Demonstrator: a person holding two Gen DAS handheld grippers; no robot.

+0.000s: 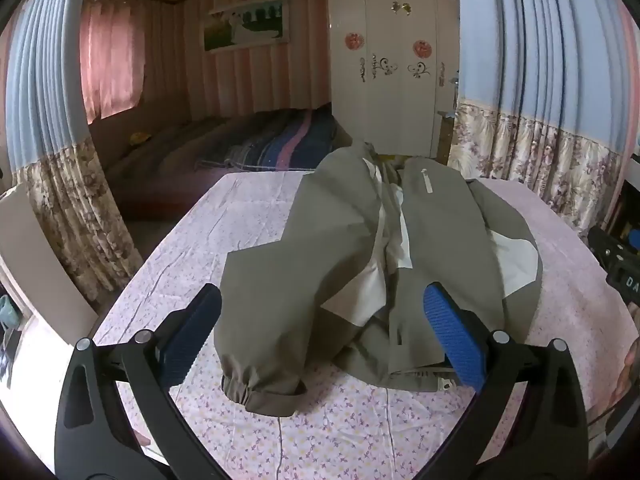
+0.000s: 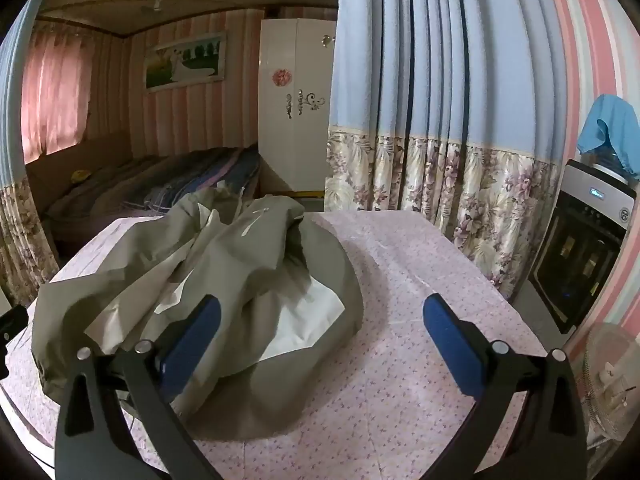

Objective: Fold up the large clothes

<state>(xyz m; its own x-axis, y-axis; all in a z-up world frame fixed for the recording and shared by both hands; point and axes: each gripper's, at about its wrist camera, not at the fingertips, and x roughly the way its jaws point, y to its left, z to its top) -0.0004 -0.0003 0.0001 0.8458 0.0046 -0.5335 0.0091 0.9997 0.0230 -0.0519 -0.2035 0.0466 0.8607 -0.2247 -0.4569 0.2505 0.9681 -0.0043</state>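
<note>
**Tongs wide, jacket still in a heap**

Nearest you, the left tongs (image 1: 322,334) stand fully released above the near hem, nothing between the blue pads (image 1: 454,340). The right tongs (image 2: 320,340) are equally released, one finger over the cloth and the other over bare bench (image 2: 420,264).

The olive jacket (image 1: 320,248) lies crumpled on the flowered bench cover, front open, white lining (image 1: 516,258) showing, with an elastic cuff (image 1: 250,390) at 7 o'clock in the left view. In the right view it fills the 9 to 11 o'clock side.

Watch these risks: the shell looks slick, so a shallow pinch may slip. Grab through bunched layers and you will likely drag lining along, skewing the fold. The collar end sits near the far edge at 12 o'clock; pulling that way could slide it off.
</note>
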